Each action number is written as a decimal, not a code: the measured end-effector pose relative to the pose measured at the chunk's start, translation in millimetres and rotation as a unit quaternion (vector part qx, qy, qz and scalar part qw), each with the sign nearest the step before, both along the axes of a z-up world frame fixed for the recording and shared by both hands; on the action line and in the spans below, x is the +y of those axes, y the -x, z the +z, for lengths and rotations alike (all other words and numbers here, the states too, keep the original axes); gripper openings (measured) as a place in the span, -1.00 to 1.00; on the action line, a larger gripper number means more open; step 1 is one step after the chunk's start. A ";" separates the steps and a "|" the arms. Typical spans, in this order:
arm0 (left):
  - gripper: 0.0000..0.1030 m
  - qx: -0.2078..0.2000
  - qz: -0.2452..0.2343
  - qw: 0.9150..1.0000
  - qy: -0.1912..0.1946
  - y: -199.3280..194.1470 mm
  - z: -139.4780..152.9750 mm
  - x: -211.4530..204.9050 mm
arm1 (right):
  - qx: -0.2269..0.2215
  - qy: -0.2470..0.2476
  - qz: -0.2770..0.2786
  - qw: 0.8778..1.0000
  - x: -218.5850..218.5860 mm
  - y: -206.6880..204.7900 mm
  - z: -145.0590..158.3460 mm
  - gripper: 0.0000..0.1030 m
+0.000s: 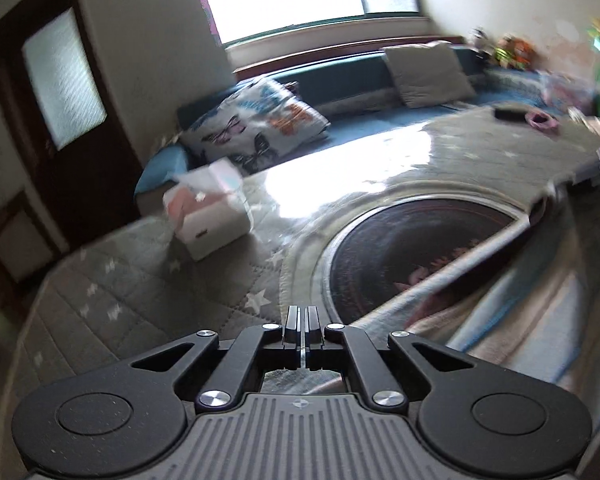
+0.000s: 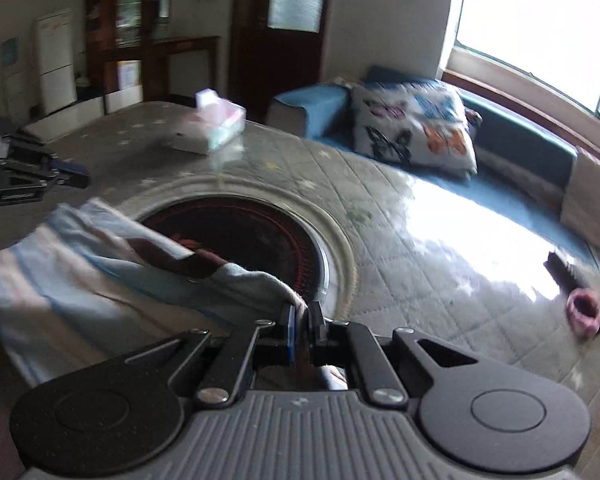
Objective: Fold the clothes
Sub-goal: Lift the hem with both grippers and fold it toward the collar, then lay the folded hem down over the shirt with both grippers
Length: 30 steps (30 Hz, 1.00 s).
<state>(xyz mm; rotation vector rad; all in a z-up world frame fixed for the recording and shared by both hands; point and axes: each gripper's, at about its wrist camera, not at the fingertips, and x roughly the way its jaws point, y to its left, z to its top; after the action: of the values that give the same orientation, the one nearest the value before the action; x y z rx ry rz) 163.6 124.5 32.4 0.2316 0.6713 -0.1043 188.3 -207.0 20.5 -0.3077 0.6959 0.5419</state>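
Note:
A pale striped garment in blue, pink and white lies on the table; in the left wrist view [image 1: 512, 304] it stretches across the right side, in the right wrist view [image 2: 84, 268] it fills the left. My right gripper [image 2: 303, 314] is shut on a corner of the garment. My left gripper [image 1: 302, 320] has its jaws together with nothing seen between them, above the grey quilted table cover [image 1: 148, 292] at the rim of the round dark panel [image 1: 412, 252]. The left gripper also shows at the left edge of the right wrist view [image 2: 24, 180].
A tissue box [image 1: 212, 216] stands on the table's far left [image 2: 216, 128]. A pink ring-shaped thing [image 2: 584, 312] and a dark object [image 2: 560, 268] lie at the right. A blue bench with a butterfly cushion [image 1: 256, 128] runs under the window.

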 end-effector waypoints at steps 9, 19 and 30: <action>-0.36 0.025 0.041 0.998 0.041 35.2 -4.4 27.9 | 0.032 -0.034 -0.025 0.999 -21.7 -16.2 -14.5 -0.52; -0.28 0.064 0.090 0.989 0.093 41.5 -16.5 40.7 | 0.064 -0.105 -0.044 0.992 -50.7 -5.7 -9.8 -0.42; -0.75 0.071 0.097 0.986 0.112 38.8 -18.1 37.8 | 0.067 -0.129 -0.098 0.984 -79.2 -5.4 -19.2 -0.26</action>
<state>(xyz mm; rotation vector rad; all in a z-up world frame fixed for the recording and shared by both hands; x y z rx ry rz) 124.8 162.3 14.3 -0.0595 0.8143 -0.0098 193.7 -286.2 1.2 0.0413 0.7678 0.4611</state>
